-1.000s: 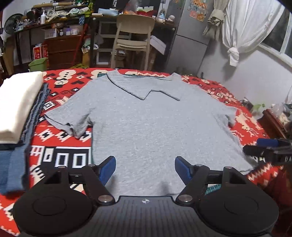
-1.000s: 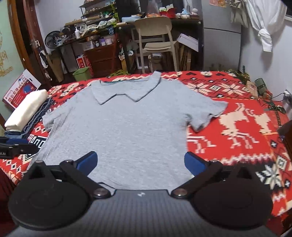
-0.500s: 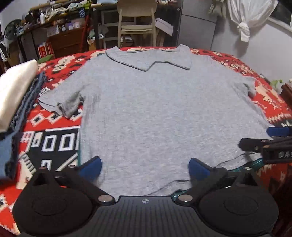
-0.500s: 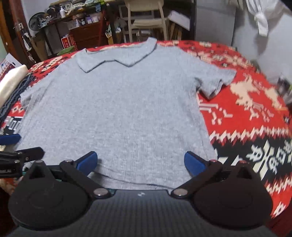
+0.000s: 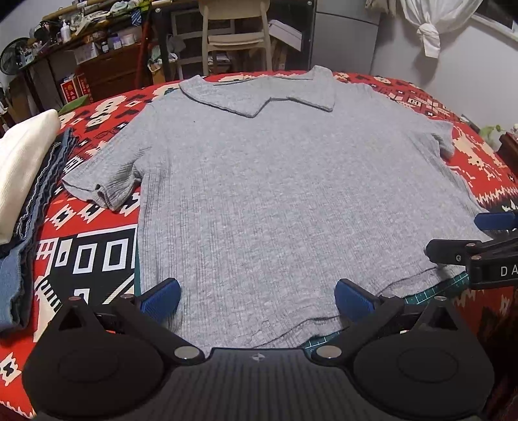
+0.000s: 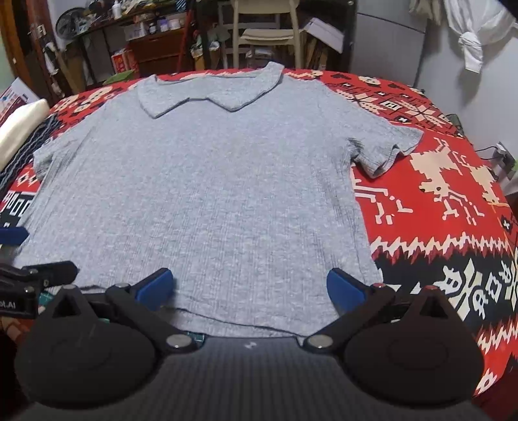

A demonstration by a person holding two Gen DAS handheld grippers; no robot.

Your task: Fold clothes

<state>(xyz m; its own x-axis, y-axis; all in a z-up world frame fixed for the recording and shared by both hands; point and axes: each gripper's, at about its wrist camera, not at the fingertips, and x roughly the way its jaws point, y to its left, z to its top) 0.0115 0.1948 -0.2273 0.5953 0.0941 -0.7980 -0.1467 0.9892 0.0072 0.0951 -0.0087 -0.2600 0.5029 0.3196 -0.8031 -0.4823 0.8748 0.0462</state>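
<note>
A grey ribbed polo shirt (image 5: 275,194) lies flat on the red patterned blanket (image 5: 97,233), collar at the far side, both short sleeves spread out. It also shows in the right wrist view (image 6: 207,194). My left gripper (image 5: 257,296) is open, its blue pads just above the shirt's near hem towards the left corner. My right gripper (image 6: 247,286) is open over the hem towards the right corner. Each gripper shows at the edge of the other's view. Neither holds anything.
A pile of folded clothes (image 5: 22,168), white on top of blue, lies at the blanket's left edge. A green cutting mat (image 5: 430,291) peeks out under the hem. A beige chair (image 5: 236,35), cluttered shelves and a knotted white curtain (image 5: 427,29) stand beyond the bed.
Both grippers have moved forward and down towards the shirt's near hem. The left gripper's jaws have opened wider. The shirt has not moved.
</note>
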